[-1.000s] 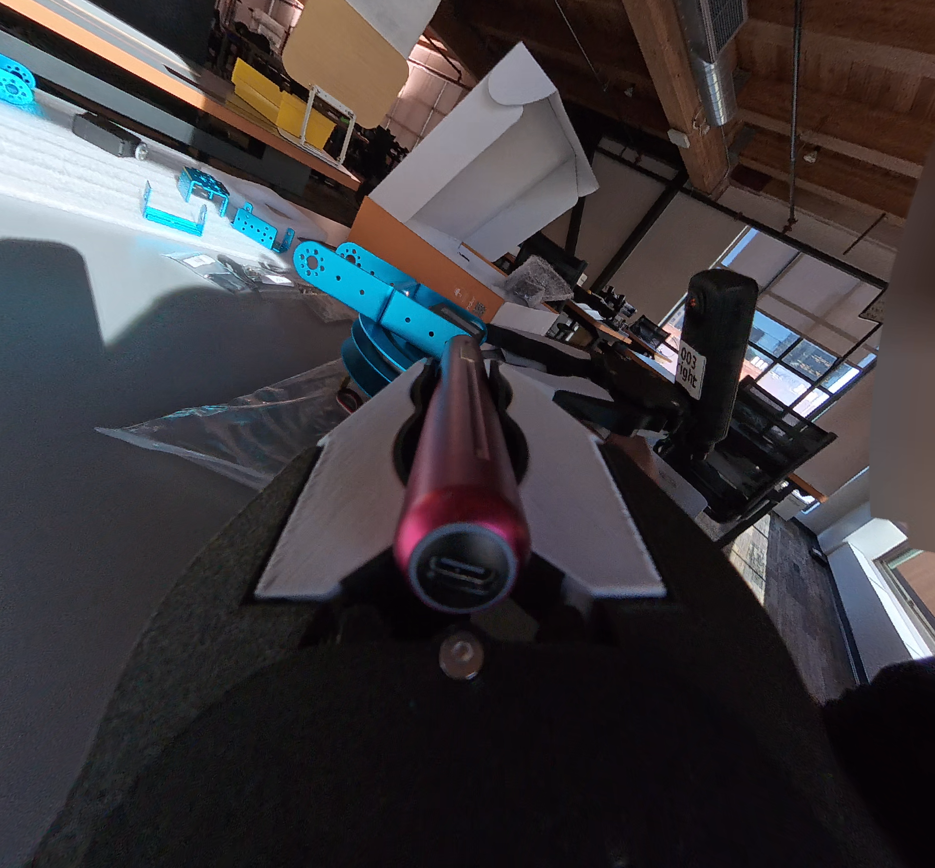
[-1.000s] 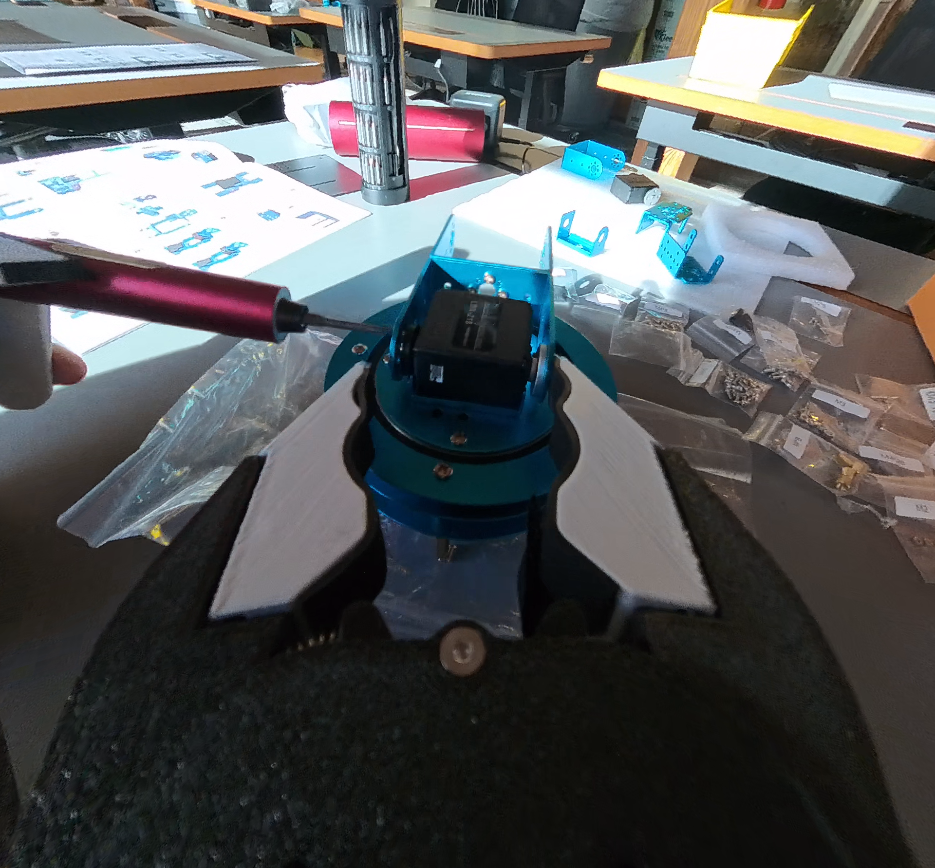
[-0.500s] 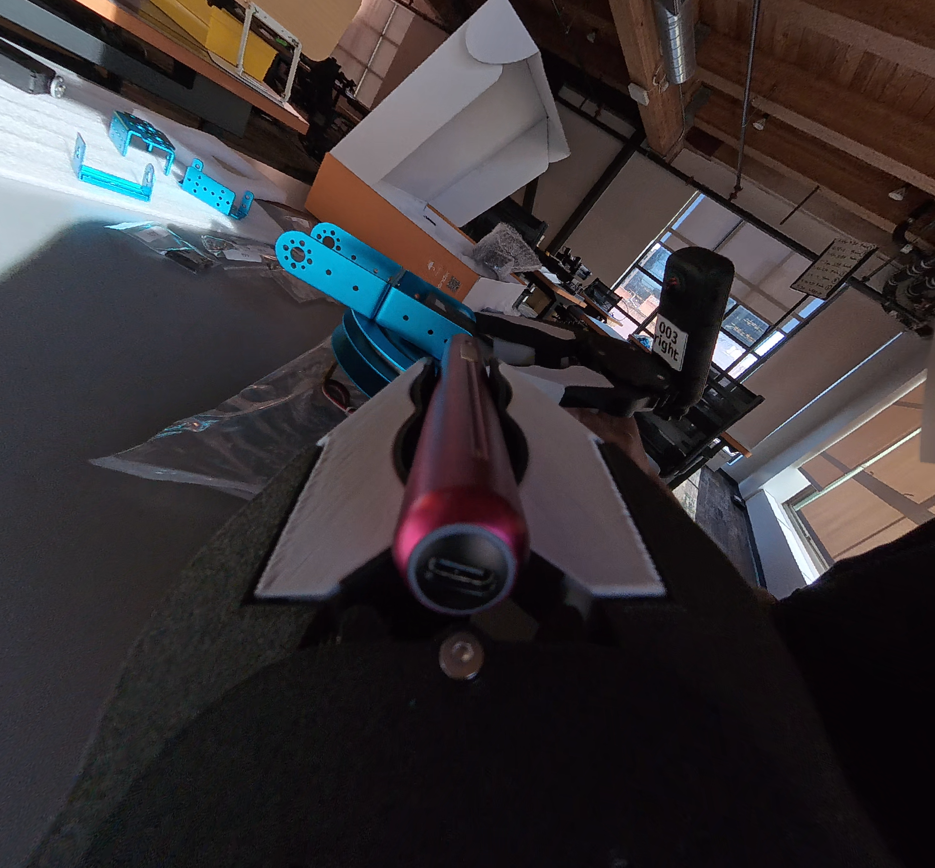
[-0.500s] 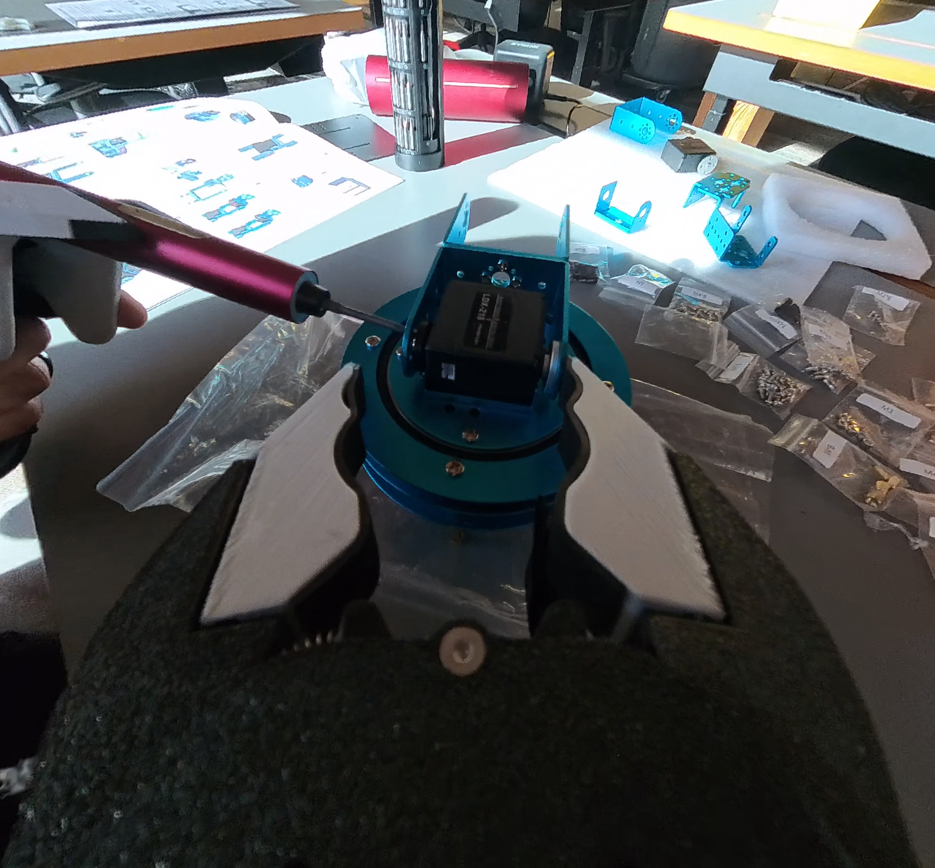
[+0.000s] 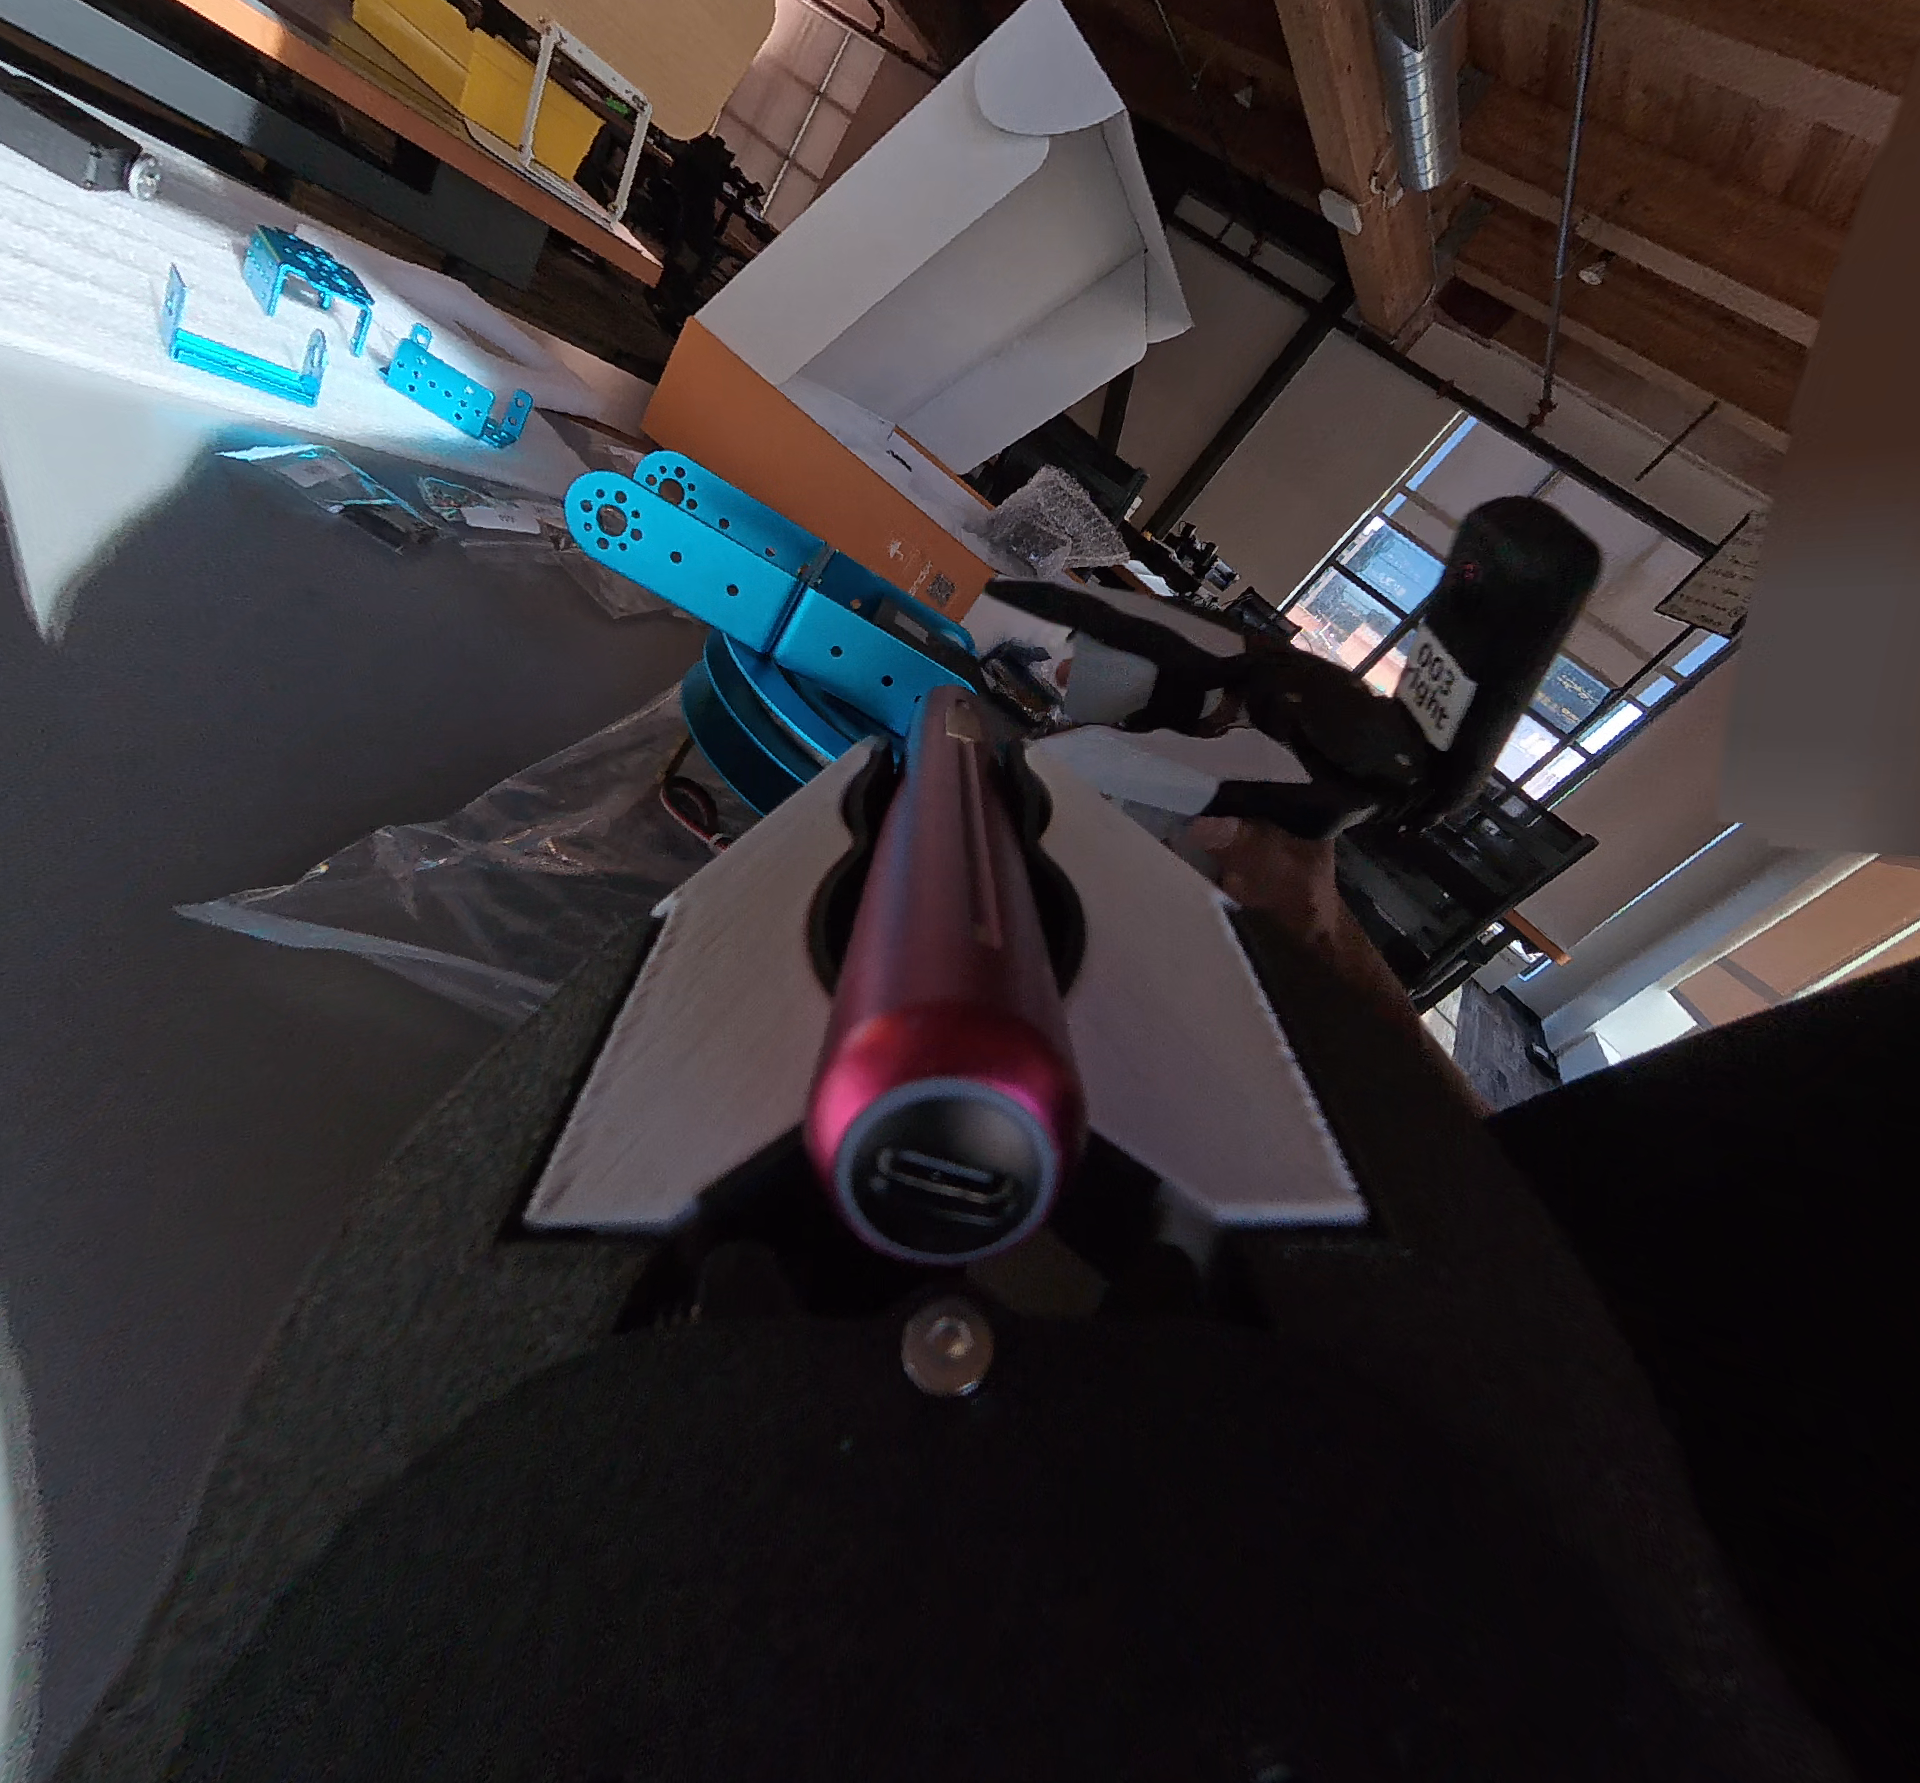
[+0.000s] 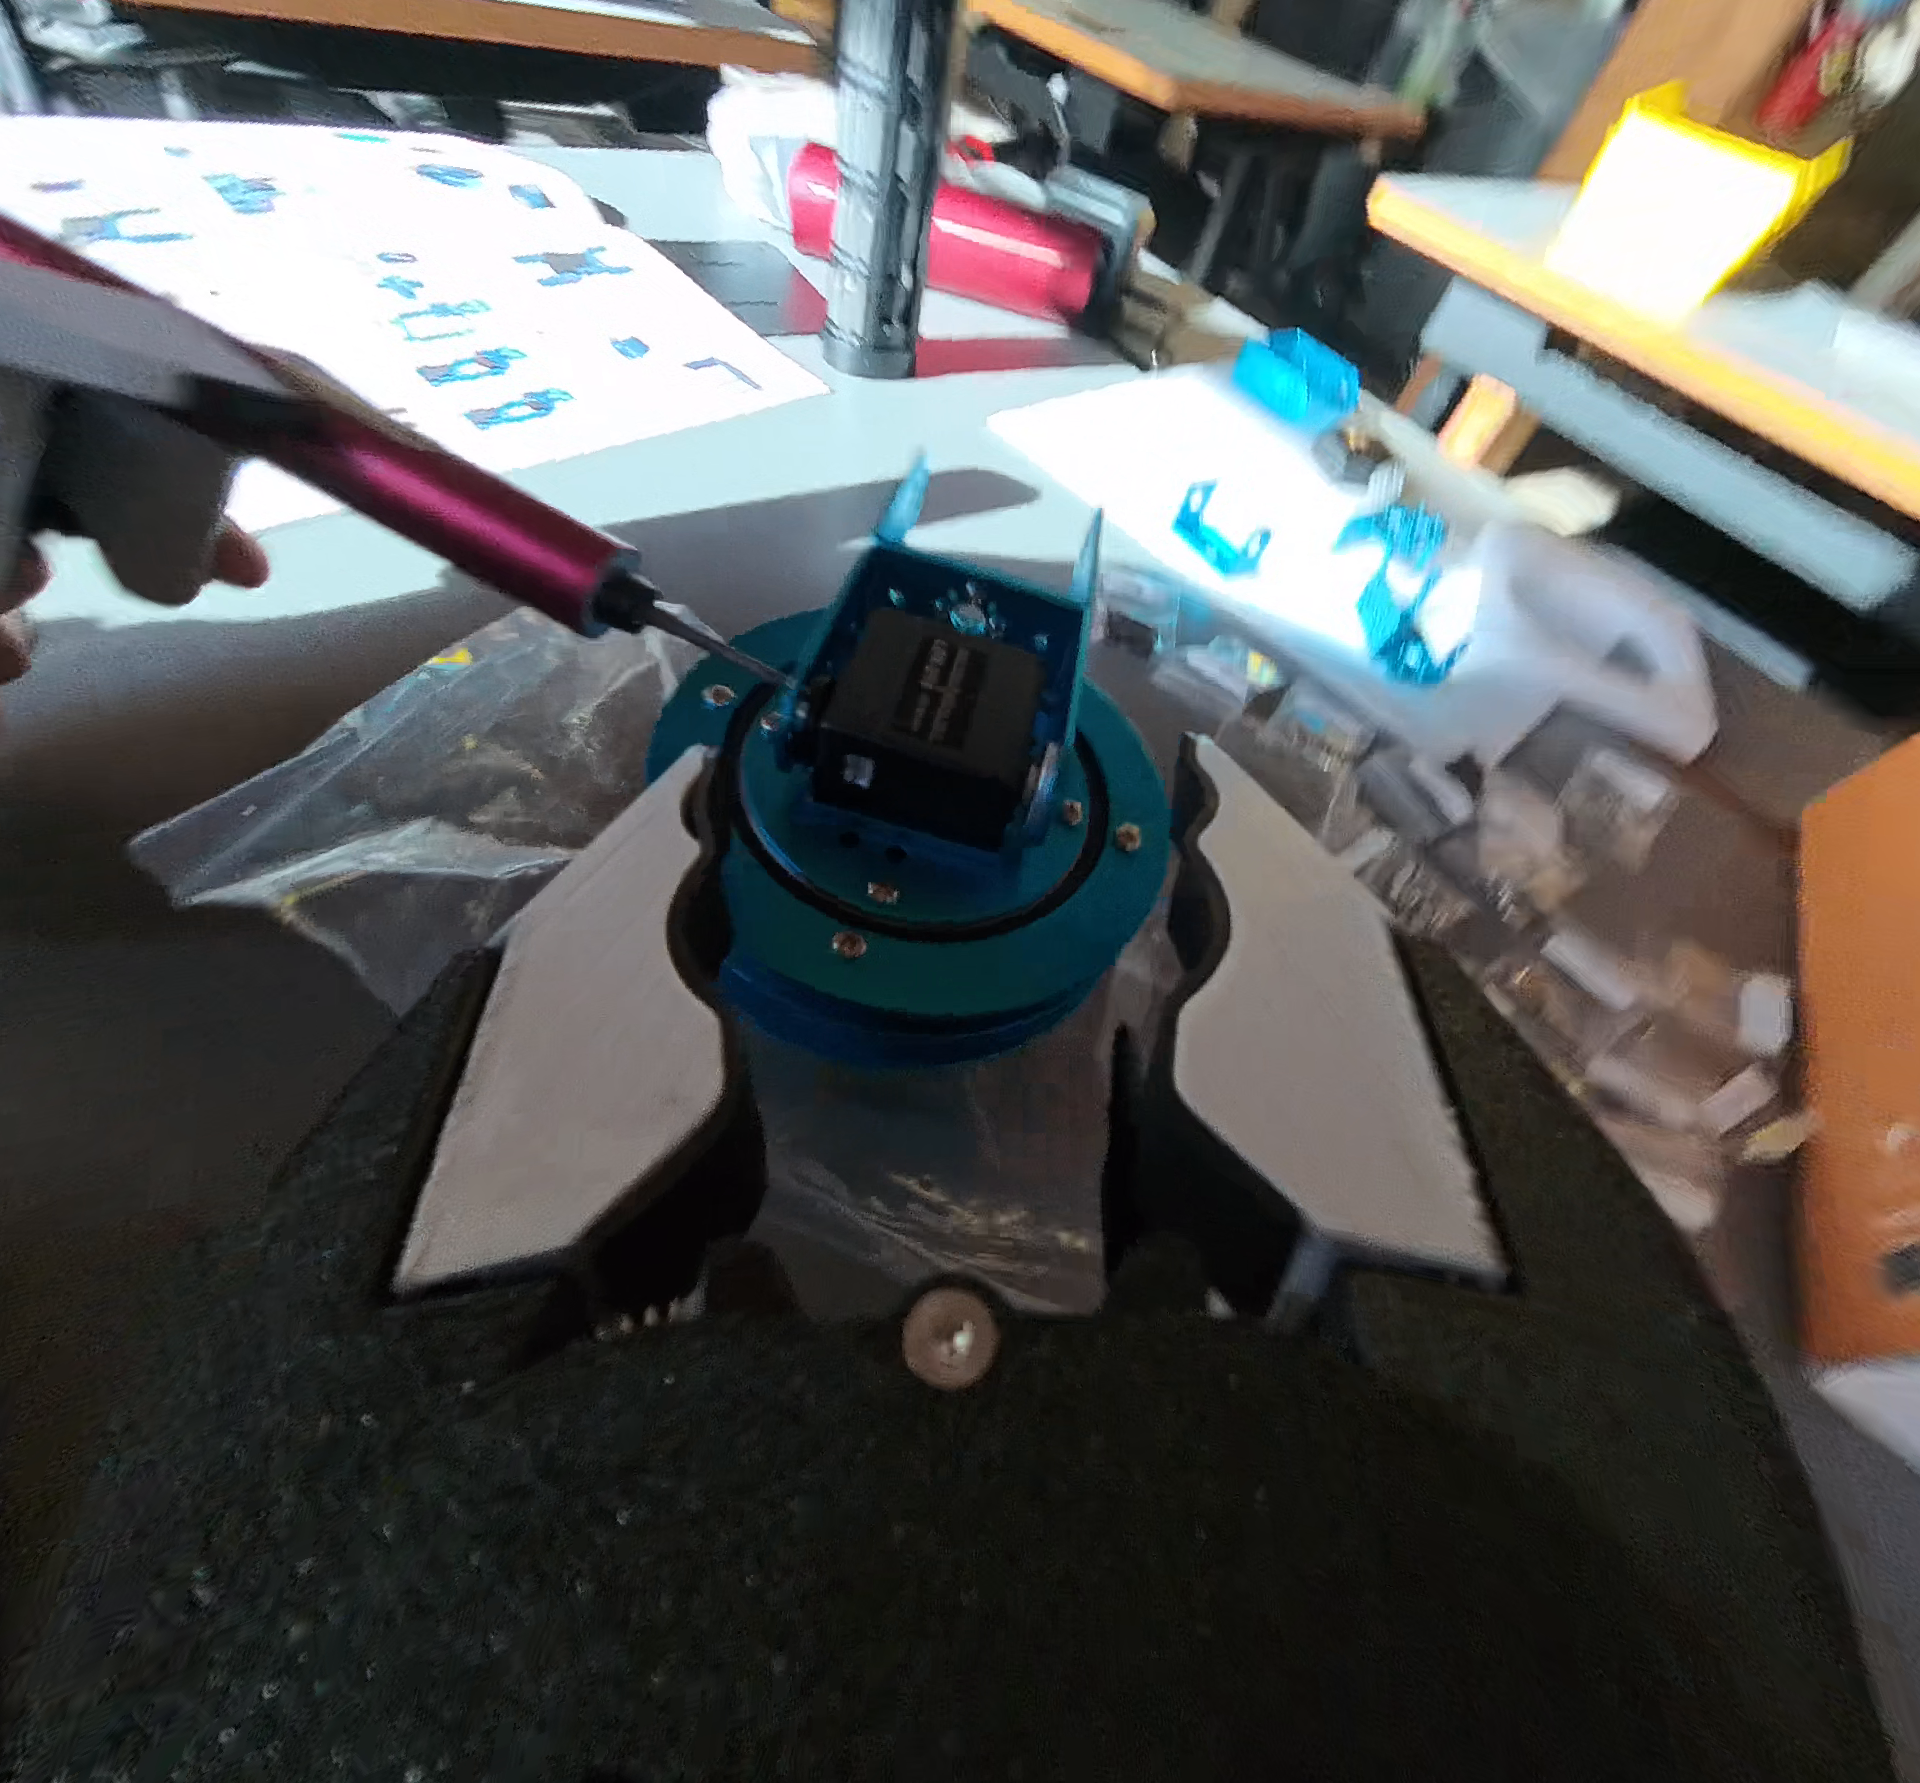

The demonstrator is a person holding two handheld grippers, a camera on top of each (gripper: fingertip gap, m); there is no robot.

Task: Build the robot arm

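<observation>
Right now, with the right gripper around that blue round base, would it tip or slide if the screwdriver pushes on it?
The blue round base looks wide and metal, so probably stable. The clear plastic bag beneath may let it slide. The right gripper flanks it, likely bracing against the red electric screwdriver.

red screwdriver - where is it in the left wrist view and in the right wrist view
Left wrist view: the red screwdriver runs up the centre, end-on, clamped in the left gripper.
Right wrist view: the screwdriver enters from the left edge, slanting down to the right, its bit at the blue bracket.
Shared landmark: the round blue base, low and central here, sits just beyond the screwdriver's far end in the left wrist view.
</observation>
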